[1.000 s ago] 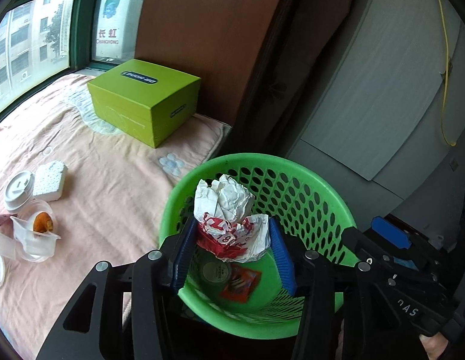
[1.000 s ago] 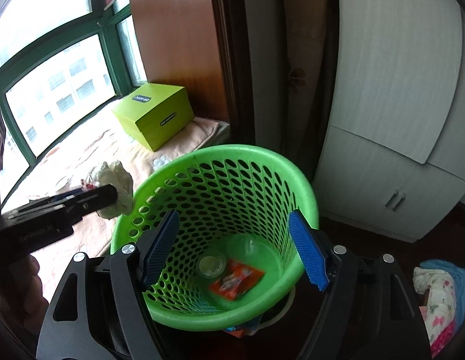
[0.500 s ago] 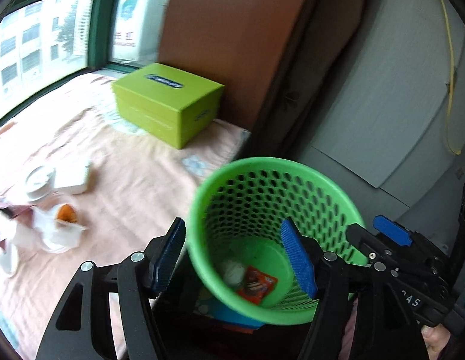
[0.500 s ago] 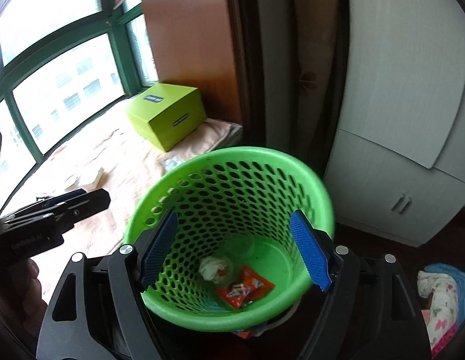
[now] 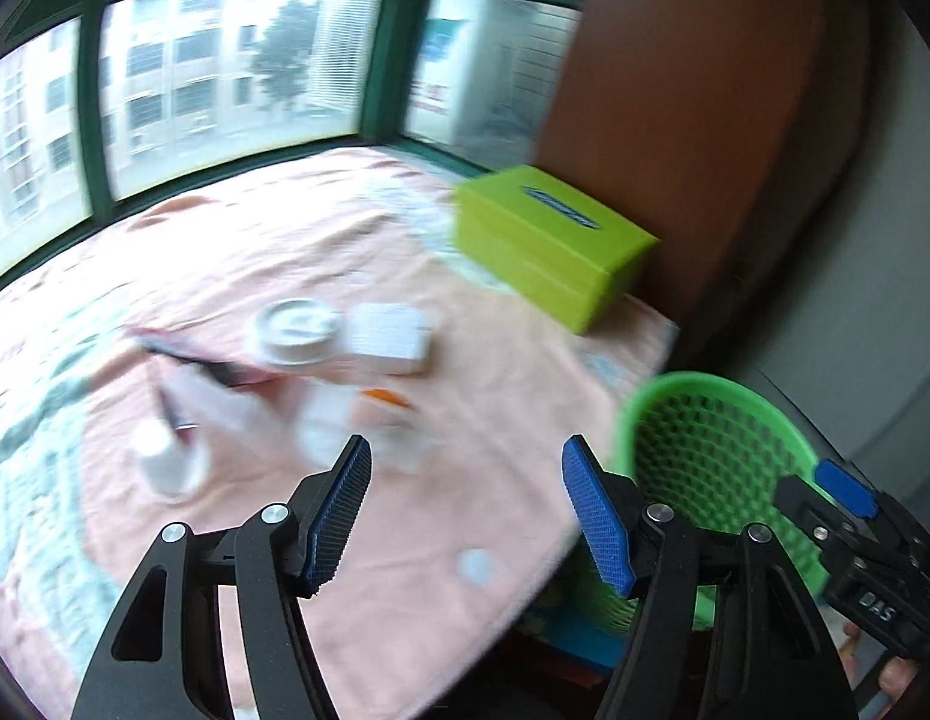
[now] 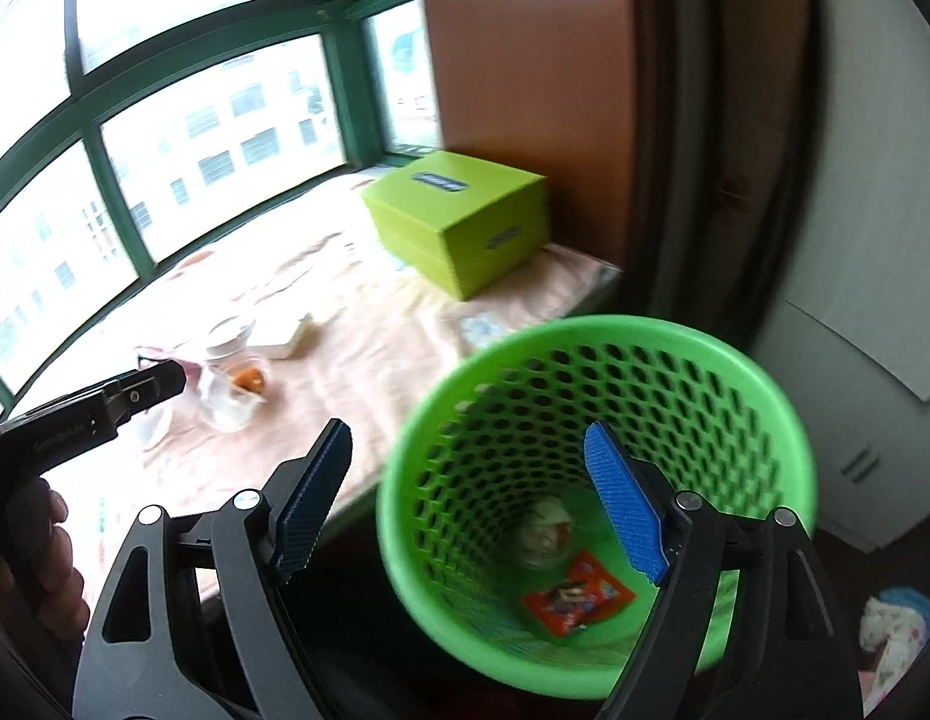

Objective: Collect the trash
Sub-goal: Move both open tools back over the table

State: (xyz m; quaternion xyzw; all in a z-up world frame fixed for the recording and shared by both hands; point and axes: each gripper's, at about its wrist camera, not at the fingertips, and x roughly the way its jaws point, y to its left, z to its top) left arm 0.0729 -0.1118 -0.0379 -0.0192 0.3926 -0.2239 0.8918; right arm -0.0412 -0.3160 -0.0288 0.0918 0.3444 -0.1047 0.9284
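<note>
Green basket [image 6: 597, 504] sits under the empty, opening right tongs [image 6: 465, 498]; left tongs [image 5: 465, 510] spread, empty.

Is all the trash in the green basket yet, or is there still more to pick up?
Not yet. Done: a crumpled wrapper and an orange packet lie in the green basket. In hand: nothing; the left gripper is open and empty, and the right gripper is opening, also empty. Left: a white lid, a white block and clear cups on the pink cloth.
</note>
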